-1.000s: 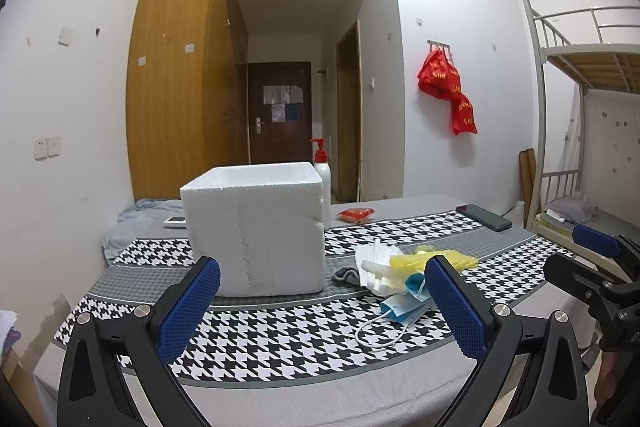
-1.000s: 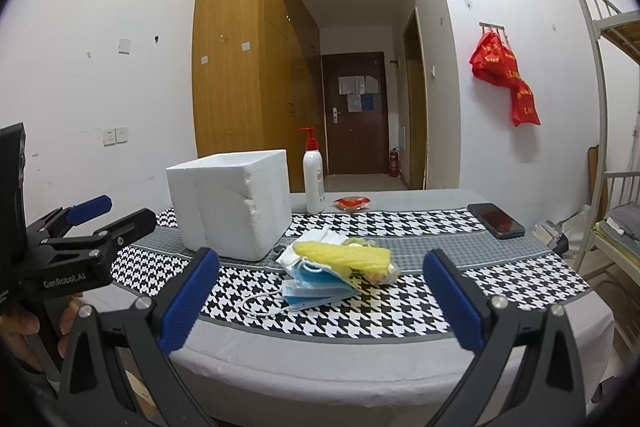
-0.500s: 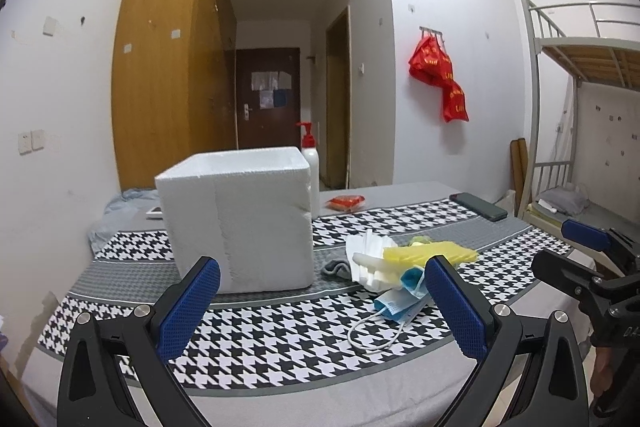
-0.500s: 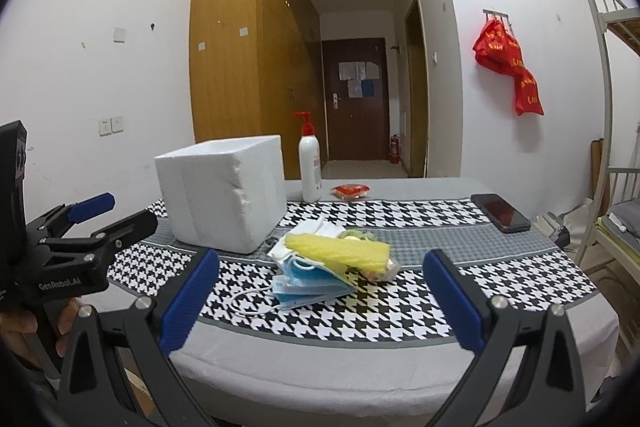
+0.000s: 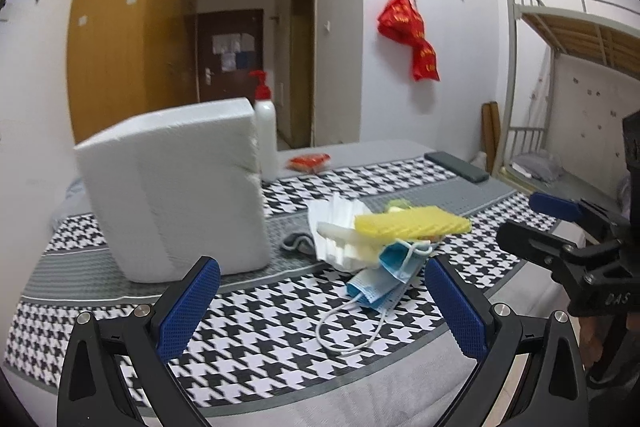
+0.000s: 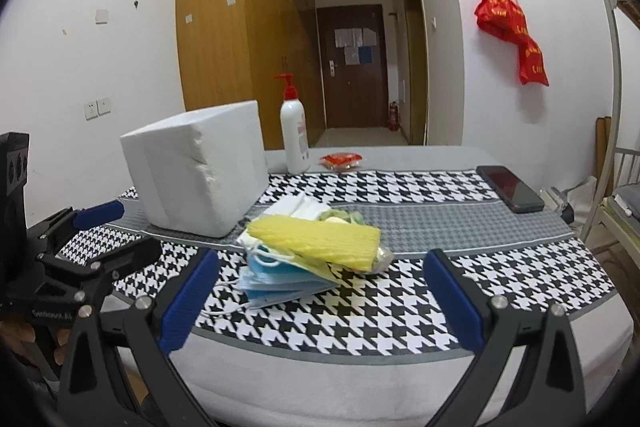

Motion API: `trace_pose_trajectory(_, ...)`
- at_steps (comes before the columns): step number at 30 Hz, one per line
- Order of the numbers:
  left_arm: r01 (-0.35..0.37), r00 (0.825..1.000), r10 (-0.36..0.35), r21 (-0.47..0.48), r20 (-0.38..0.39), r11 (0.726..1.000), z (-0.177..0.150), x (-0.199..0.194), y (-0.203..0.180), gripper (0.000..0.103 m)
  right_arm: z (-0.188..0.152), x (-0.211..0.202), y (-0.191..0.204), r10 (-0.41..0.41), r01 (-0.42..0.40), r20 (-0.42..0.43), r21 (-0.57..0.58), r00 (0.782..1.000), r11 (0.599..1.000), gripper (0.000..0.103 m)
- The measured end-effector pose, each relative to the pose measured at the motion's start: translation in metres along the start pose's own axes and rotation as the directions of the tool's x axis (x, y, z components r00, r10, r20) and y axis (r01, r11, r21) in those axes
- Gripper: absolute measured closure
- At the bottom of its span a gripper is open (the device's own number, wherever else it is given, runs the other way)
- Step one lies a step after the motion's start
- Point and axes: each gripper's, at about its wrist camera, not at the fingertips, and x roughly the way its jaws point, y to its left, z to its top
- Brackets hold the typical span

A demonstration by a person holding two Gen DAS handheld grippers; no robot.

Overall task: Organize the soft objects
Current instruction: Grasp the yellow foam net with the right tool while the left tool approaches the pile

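A: Left wrist view?
B: Blurred; foam box (image 5: 176,187) hides the table (image 5: 280,327) behind. Left gripper (image 5: 320,311) spread, empty, closer to the masks (image 5: 380,267) than before.

A: Right wrist view?
B: Right gripper (image 6: 320,301) spread, empty; yellow sponge (image 6: 316,239) tops the pile, nearer now.

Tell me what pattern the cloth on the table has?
The table cloth has a black-and-white houndstooth pattern with grey bands, clearest in the right wrist view.

A black-and-white houndstooth cloth (image 6: 400,291) is seen under a yellow sponge (image 6: 316,239), blue masks (image 6: 280,281) and a white foam box (image 6: 196,179).
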Motion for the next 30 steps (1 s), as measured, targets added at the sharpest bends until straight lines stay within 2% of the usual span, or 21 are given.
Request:
trace_pose_trajectory(5, 0.021, 0.997, -0.019, 0.023, -0.075, 1.0, -0.001, 0.018, -0.001, 0.001, 0.002, 0.02, -0.006, -0.002, 0.002, -0.047, -0.005, 0.999, 1.0, 0.002)
trace_pose_trajectory(10, 0.042, 0.992, -0.038, 0.038, -0.117, 0.998, 0.0, 0.032, 0.0, 0.001, 0.007, 0.041, -0.012, 0.015, -0.014, -0.098, 0.007, 0.995, 1.0, 0.006)
trace_pose_trajectory(13, 0.06, 0.988, -0.054, 0.039, -0.142, 0.997, 0.0, 0.04, 0.002, 0.001, 0.009, 0.053, -0.014, 0.03, -0.029, -0.127, 0.008, 0.991, 1.0, 0.013)
trace_pose_trajectory(19, 0.097, 0.981, -0.088, 0.05, -0.172, 0.994, 0.0, 0.049, 0.004, 0.001, 0.012, 0.072, -0.008, 0.055, -0.064, -0.181, -0.045, 0.982, 0.997, 0.014)
trace_pose_trajectory(24, 0.106, 0.978, -0.096, 0.047, -0.186, 0.993, 0.001, 0.061, 0.006, 0.001, 0.008, 0.09, -0.006, 0.061, -0.079, -0.246, -0.066, 0.967, 0.995, 0.035)
trace_pose_trajectory(26, 0.108, 0.977, -0.097, 0.049, -0.189, 0.993, 0.0, 0.067, 0.005, 0.001, 0.005, 0.095, -0.006, 0.077, -0.098, -0.273, -0.063, 0.959, 0.993, 0.047)
trace_pose_trajectory(27, 0.108, 0.977, -0.097, 0.051, -0.191, 0.993, 0.0, 0.068, 0.004, 0.001, 0.005, 0.095, -0.006, 0.08, -0.101, -0.276, -0.063, 0.958, 0.993, 0.047)
trace_pose_trajectory(28, 0.108, 0.976, -0.096, 0.052, -0.194, 0.993, 0.0, 0.07, 0.004, 0.001, 0.004, 0.096, -0.006, 0.083, -0.105, -0.276, -0.064, 0.957, 0.992, 0.051)
trace_pose_trajectory(29, 0.108, 0.976, -0.096, 0.052, -0.196, 0.993, 0.0, 0.071, 0.003, 0.001, 0.004, 0.096, -0.006, 0.096, -0.117, -0.28, -0.062, 0.955, 0.991, 0.06)
trace_pose_trajectory(30, 0.108, 0.975, -0.096, 0.052, -0.199, 0.993, -0.001, 0.072, 0.004, 0.001, 0.005, 0.096, -0.005, 0.102, -0.124, -0.283, -0.062, 0.954, 0.99, 0.063)
